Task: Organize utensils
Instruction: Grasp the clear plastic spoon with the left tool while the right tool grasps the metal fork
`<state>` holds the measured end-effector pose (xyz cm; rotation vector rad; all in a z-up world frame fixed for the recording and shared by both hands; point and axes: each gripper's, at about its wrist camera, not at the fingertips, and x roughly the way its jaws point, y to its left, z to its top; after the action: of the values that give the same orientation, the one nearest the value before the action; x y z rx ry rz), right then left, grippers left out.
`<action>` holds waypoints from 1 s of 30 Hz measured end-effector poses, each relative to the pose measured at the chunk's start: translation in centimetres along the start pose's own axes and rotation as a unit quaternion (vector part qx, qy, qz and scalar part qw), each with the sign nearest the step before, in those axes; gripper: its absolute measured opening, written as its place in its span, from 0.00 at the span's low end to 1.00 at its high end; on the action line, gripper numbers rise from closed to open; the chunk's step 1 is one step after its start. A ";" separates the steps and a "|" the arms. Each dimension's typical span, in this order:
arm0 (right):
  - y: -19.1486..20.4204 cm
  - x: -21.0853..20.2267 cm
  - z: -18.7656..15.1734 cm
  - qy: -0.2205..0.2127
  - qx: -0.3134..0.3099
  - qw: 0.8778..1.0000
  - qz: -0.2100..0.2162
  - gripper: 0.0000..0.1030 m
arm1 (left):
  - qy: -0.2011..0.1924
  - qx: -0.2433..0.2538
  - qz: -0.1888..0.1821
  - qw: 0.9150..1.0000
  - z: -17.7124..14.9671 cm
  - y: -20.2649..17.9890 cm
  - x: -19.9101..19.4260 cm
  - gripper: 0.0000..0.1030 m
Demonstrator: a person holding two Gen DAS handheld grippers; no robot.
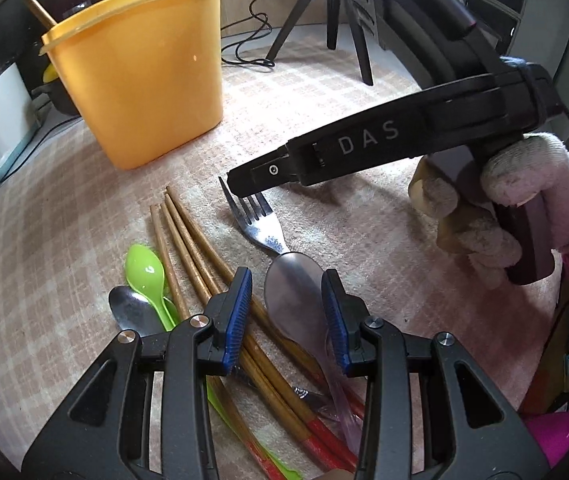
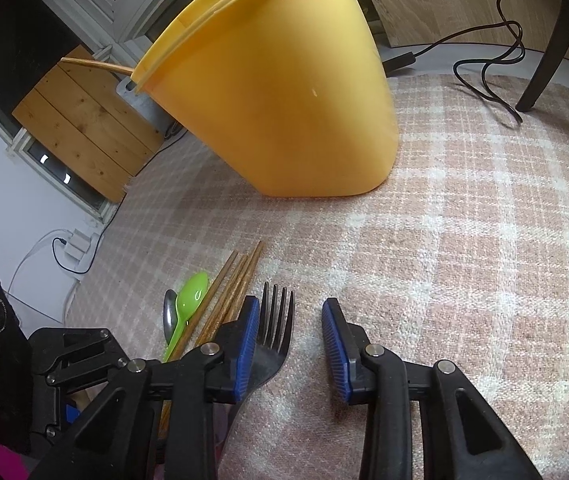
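Your left gripper (image 1: 286,312) had its fingers apart around the metal spoon (image 1: 294,296), not pressing it. It looked thin, stiff and slippery; take its neck. Your right gripper (image 2: 290,340) stood apart over the fork (image 2: 274,328), perhaps touching. Beyond stood the yellow bin (image 2: 280,96).

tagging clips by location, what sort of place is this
Probably a home room with a table set up for recording: a checked tablecloth, a yellow plastic bin beside loose household cutlery, and tripod legs with a cable standing behind.
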<state>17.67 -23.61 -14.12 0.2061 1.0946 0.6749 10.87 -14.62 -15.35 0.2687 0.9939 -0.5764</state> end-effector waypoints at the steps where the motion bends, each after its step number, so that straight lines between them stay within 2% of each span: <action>1: 0.0 0.0 0.0 0.000 0.000 1.000 0.000 0.34 | 0.002 0.003 0.000 1.000 0.1 0.0 0.2 0.35; 5: 0.0 -0.1 0.0 0.000 -0.002 1.000 0.002 0.33 | 0.006 0.001 -0.018 1.000 0.2 0.1 0.6 0.35; 7: -0.1 -0.1 0.0 0.001 -0.001 1.000 0.004 0.33 | 0.008 0.000 -0.029 1.000 -0.1 0.2 0.5 0.28; 8: -0.2 -0.1 0.0 0.000 0.001 1.000 0.005 0.33 | 0.006 -0.001 -0.037 0.999 0.0 0.1 0.6 0.16; 10: -0.2 -0.1 0.1 0.000 0.001 1.000 0.006 0.33 | 0.000 -0.002 -0.038 0.999 0.1 -0.1 0.6 0.12; 16: -0.2 -0.1 0.0 0.001 -0.003 1.000 0.003 0.33 | -0.006 -0.033 -0.053 0.998 -0.3 0.6 0.3 0.08; 24: 1.2 0.4 -0.1 0.001 -0.030 0.999 -0.015 0.33 | -0.009 -0.062 -0.054 0.997 -1.7 2.2 -0.4 0.06; 29: 2.6 1.1 -0.1 0.001 -0.068 0.997 -0.044 0.33 | -0.011 -0.074 -0.059 0.995 -2.7 2.7 -1.0 0.06; 30: 2.9 1.2 -0.2 0.001 -0.076 0.996 -0.053 0.30 | -0.012 -0.075 -0.058 0.995 -3.0 2.7 -1.2 0.06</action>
<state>16.69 -20.63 -13.76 0.0160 1.0433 0.6597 9.80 -10.57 -16.02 0.0698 1.0291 -0.6055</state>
